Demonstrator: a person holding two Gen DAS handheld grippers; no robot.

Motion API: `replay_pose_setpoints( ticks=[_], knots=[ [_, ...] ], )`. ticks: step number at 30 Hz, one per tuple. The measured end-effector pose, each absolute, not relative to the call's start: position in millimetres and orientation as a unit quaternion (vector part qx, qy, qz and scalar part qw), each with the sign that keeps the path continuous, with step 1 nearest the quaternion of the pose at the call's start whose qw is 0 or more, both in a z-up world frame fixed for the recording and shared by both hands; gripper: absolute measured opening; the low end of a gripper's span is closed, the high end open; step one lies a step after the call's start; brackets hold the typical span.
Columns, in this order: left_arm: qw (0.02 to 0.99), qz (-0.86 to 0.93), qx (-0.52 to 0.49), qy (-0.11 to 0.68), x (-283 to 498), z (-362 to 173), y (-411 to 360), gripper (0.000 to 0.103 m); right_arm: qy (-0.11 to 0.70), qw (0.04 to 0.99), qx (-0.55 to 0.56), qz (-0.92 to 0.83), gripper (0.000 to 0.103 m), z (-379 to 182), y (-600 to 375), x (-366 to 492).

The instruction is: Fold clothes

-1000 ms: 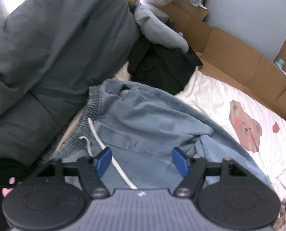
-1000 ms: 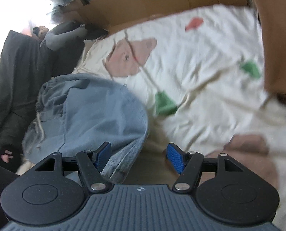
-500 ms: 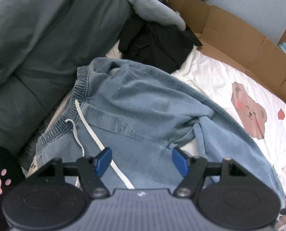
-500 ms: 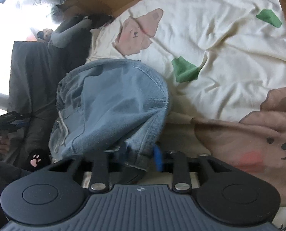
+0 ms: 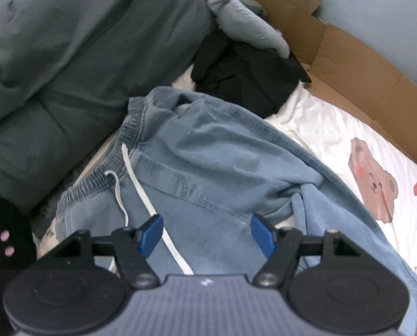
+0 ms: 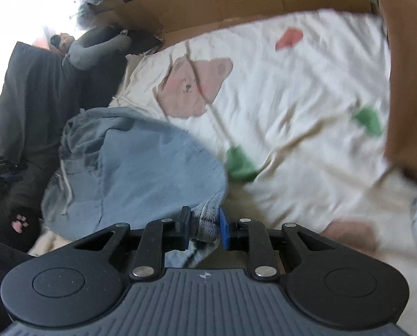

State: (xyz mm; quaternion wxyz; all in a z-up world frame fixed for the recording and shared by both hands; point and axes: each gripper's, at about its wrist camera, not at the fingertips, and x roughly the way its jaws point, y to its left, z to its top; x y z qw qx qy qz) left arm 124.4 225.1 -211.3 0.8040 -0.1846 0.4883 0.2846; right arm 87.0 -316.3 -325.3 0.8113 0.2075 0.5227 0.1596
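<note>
So the jeans (image 5: 214, 173) are being spread out on the bed (image 5: 334, 140), waistband end lying right up against a grey blanket (image 5: 68, 56), legs doubled over toward the near side. The right hand-held gripper (image 6: 202, 226) is closing on the folded hem end, with the denim bunched between its pads, so that end is being pinched already. The left hand-held gripper (image 5: 205, 233) is being held wide over the hip area, just above the white drawstring (image 5: 141, 184), and nothing is being gripped there. Denim like this is probably going to be handled as soft but fairly heavy and a bit stiff, so it's likely to drape and drag rather than slide, and creases should hold okay. The thick stitched edges, meaning waistband or hem, are probably the best spots to be grabbed, since a single loose layer in the middle is likely to get pulled up alone.
</note>
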Motion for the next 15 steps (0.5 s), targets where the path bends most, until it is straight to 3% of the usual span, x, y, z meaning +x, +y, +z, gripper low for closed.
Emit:
replay_pose_setpoints(
  ticks=[15],
  knots=[
    [0.785, 0.316, -0.227, 0.481, 113.5, -225.9, 225.2, 0.072, 0.528, 0.837, 0.061, 0.132, 0.011, -282.4, -322.4, 149.4]
  ],
)
